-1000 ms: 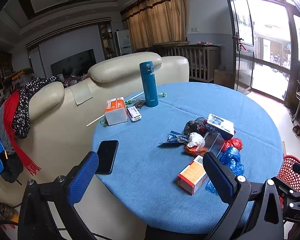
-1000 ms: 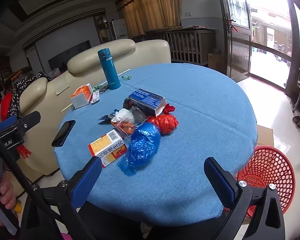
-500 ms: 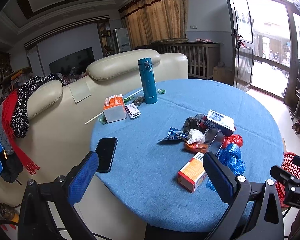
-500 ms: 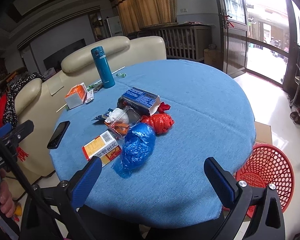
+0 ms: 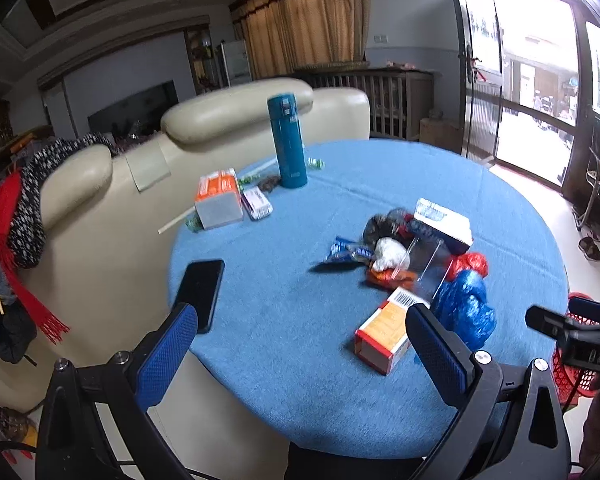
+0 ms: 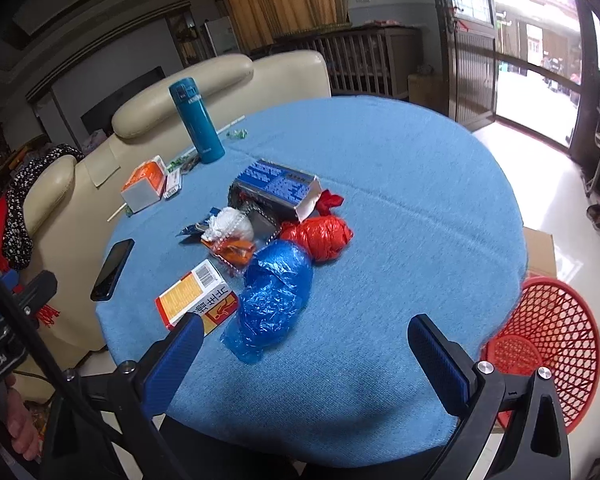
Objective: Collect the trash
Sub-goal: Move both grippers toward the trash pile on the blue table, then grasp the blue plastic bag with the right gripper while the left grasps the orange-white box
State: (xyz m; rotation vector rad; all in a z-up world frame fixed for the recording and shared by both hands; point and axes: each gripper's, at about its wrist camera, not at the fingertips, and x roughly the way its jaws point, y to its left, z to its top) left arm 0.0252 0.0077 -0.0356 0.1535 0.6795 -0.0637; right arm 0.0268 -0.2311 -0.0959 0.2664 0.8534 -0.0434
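A heap of trash lies mid-table on the blue cloth: a crumpled blue plastic bag (image 6: 274, 296), a red plastic bag (image 6: 320, 236), an orange-and-white carton (image 6: 196, 298), a blue box (image 6: 278, 190) and a white wad (image 6: 230, 222). The same heap shows in the left wrist view, with the blue bag (image 5: 464, 308) and the carton (image 5: 384, 338). A red mesh basket (image 6: 548, 348) stands on the floor right of the table. My left gripper (image 5: 300, 348) and right gripper (image 6: 304, 356) are both open and empty, above the near table edge.
A teal flask (image 5: 288, 142), an orange-topped box (image 5: 218, 200), a small packet (image 5: 256, 204) and a black phone (image 5: 200, 292) lie on the round table (image 5: 300, 380). Cream chairs (image 5: 100, 216) stand behind it. A cardboard box (image 6: 540, 248) sits beside the basket.
Both grippers have drifted slightly closer to the table; the trash heap looks nearer in the right wrist view. Nothing was taken hold of.
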